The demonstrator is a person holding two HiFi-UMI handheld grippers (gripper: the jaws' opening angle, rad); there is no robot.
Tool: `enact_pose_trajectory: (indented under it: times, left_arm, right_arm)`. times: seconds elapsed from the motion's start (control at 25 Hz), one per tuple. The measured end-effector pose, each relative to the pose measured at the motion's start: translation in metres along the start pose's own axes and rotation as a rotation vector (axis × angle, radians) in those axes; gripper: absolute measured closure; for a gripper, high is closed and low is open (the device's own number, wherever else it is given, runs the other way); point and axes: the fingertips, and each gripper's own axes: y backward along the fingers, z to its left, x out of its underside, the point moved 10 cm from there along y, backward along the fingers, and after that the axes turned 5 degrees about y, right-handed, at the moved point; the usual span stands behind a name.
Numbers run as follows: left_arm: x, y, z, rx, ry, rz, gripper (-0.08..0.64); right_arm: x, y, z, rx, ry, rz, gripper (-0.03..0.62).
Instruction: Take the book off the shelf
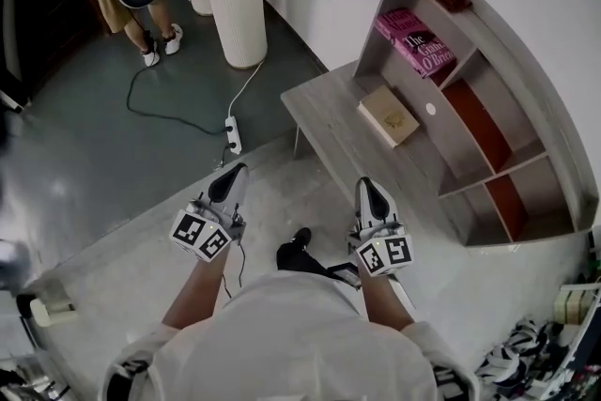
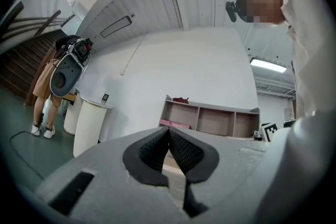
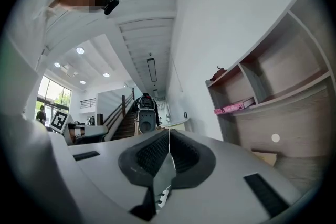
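Left tool (image 1: 230, 176) and right tool (image 1: 369, 190) are both sitting clenched, gripping nothing. The pink book (image 1: 413, 42) is lying in the shelf (image 1: 535, 80), well ahead of the right tool. Danger: arriving clenched, it's shoving the book deeper.

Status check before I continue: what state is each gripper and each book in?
left gripper, shut, empty
right gripper, shut, empty
pink book, closed, lying flat in the shelf
tan book, closed, lying flat on the table
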Motion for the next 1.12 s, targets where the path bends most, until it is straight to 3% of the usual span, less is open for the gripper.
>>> enact_pose_trajectory:
  times: [0.28,0.56,0.84,1.12]
  left_arm:
    - [-0.019,-0.08,0.031,0.018,0.0,0.032,0.546]
    - [-0.023,-0.154,0.048,0.099,0.007,0.069,0.546]
    - [-0.014,-0.219,0.04,0.235,0.045,0.119,0.546]
    - [0.0,-0.291,0.043,0.395,0.096,0.241,0.546]
  right_arm:
    - [-0.008,-0.059,-0.045,0.007,-0.036,-0.023,0.577]
    - [-0.015,-0.09,-0.079,0.03,-0.049,-0.049,0.577]
    - [-0.02,-0.094,-0.105,0.084,-0.06,-0.054,0.577]
    - [-0.031,-0.104,-0.12,0.195,-0.102,-0.104,0.577]
